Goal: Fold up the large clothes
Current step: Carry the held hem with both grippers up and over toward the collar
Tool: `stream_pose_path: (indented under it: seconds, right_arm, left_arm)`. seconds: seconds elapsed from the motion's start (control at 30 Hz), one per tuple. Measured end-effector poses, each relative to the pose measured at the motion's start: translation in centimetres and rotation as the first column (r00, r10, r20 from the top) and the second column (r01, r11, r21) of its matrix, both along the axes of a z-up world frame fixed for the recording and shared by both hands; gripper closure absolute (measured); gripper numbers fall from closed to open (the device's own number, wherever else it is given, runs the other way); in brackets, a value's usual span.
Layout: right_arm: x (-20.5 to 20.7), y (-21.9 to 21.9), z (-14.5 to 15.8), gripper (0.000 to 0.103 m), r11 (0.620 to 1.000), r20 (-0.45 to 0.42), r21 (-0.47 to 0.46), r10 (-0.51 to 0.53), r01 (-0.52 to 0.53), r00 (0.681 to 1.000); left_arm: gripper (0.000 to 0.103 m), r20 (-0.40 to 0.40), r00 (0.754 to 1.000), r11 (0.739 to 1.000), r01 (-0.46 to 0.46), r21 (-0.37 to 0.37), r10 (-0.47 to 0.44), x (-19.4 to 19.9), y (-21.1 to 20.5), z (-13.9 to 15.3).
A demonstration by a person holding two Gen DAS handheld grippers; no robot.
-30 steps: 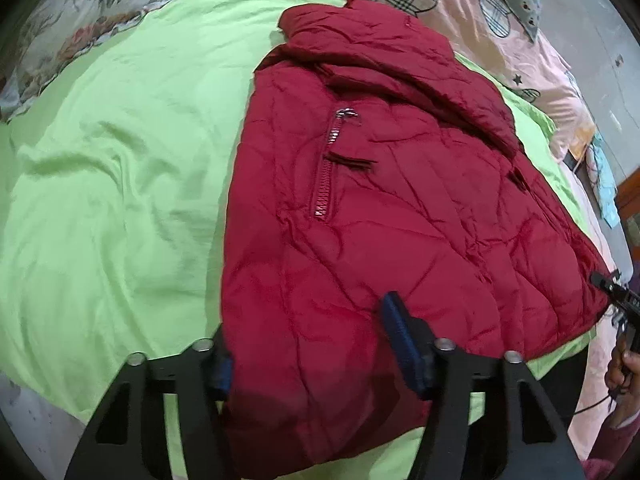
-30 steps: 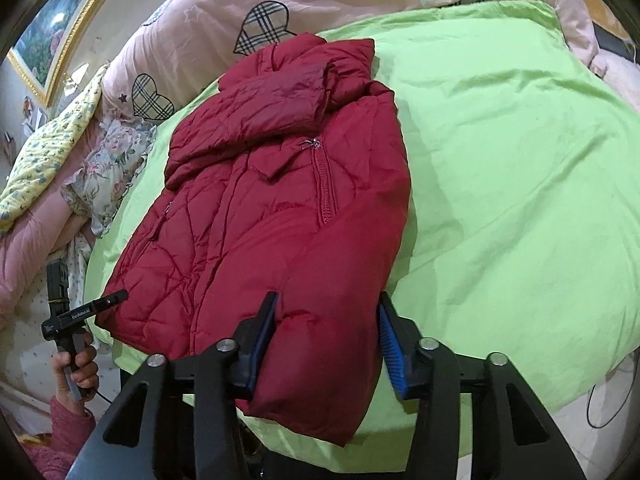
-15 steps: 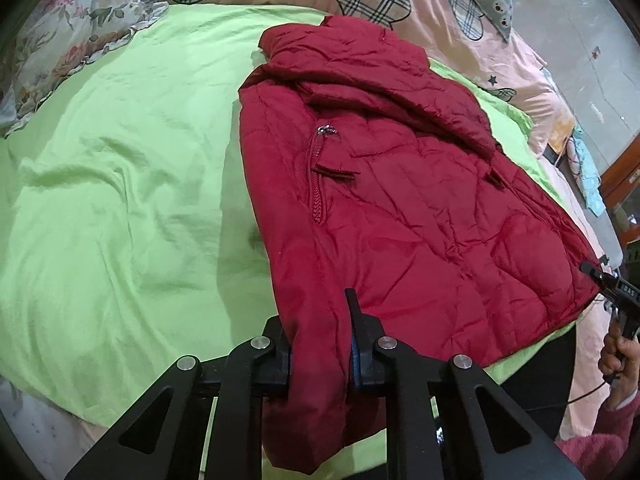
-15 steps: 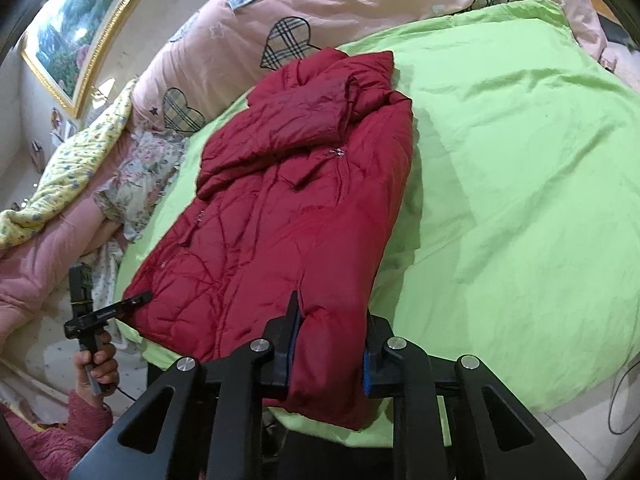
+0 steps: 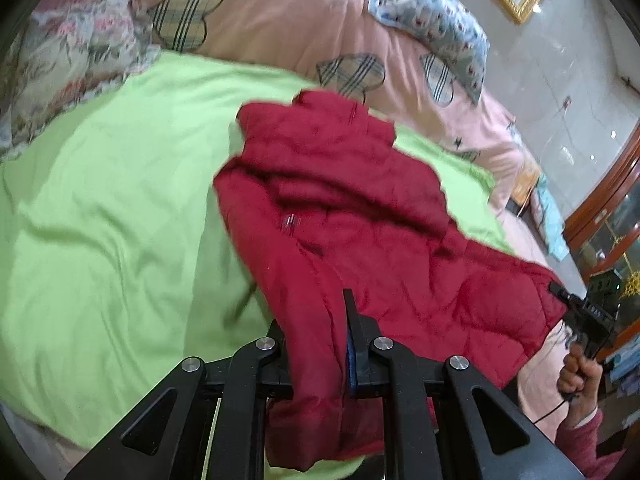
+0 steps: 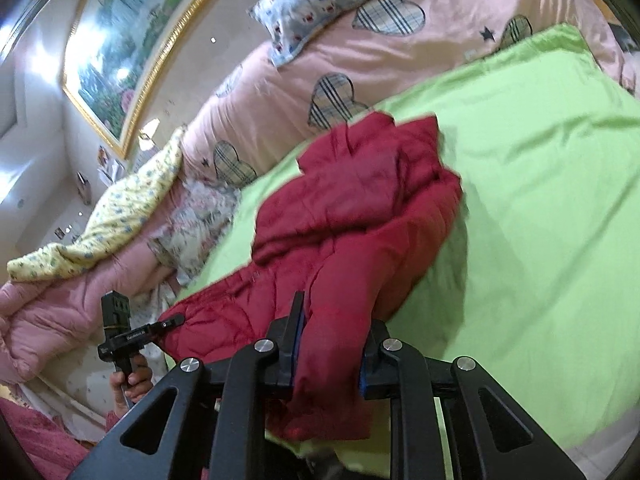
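Jacket hem higher, both tools clamped

The left gripper is closed, its two black fingers pinching a fold of red jacket between blue pads. The right gripper is closed the same way on another part of the jacket's hem. From the left camera, the person's right hand shows at the far right edge, wrapped around a gripper handle. From the right camera, the left hand grips its handle at lower left.
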State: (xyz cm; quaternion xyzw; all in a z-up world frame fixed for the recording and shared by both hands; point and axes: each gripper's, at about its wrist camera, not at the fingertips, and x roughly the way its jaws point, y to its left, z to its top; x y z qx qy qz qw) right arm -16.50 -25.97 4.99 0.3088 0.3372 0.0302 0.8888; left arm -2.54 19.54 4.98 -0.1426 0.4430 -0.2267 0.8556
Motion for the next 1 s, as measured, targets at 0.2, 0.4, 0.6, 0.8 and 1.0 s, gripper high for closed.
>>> stream_pose_path:
  seconds: [0.2,0.4,0.6,0.8,1.0]
  right_arm:
    - [2.8,-1.3,1.6,0.084,0.999,0.061,-0.017,-0.031,0.032,0.998]
    - [5.2,-2.9,2.3,0.084,0.996,0.093,-0.042,-0.078,0.082,0.993]
    - [7.9,-4.5,2.7,0.084,0.99,0.114,-0.035,-0.134,0.139,0.984]
    - [11.3,-5.5,2.8,0.084,0.981,0.124,-0.06,-0.174,0.183,0.977]
    - [15.0,-6.7,2.4,0.084,0.973,0.114,-0.089,-0.204,0.215,0.972]
  left_arm:
    - [0.09,0.04,0.999,0.999,-0.028,-0.021,0.029,2.8,-0.1,1.5]
    - [0.089,0.056,0.994,0.995,-0.087,-0.042,0.089,5.5,-1.2,1.9]
    - [0.089,0.068,0.988,0.99,-0.133,-0.049,0.136,8.7,-2.3,2.5]
    - [0.089,0.071,0.981,0.984,-0.179,-0.023,0.181,12.4,-4.1,2.4]
    - [0.089,0.055,0.976,0.977,-0.213,-0.006,0.213,16.6,-6.0,2.0]
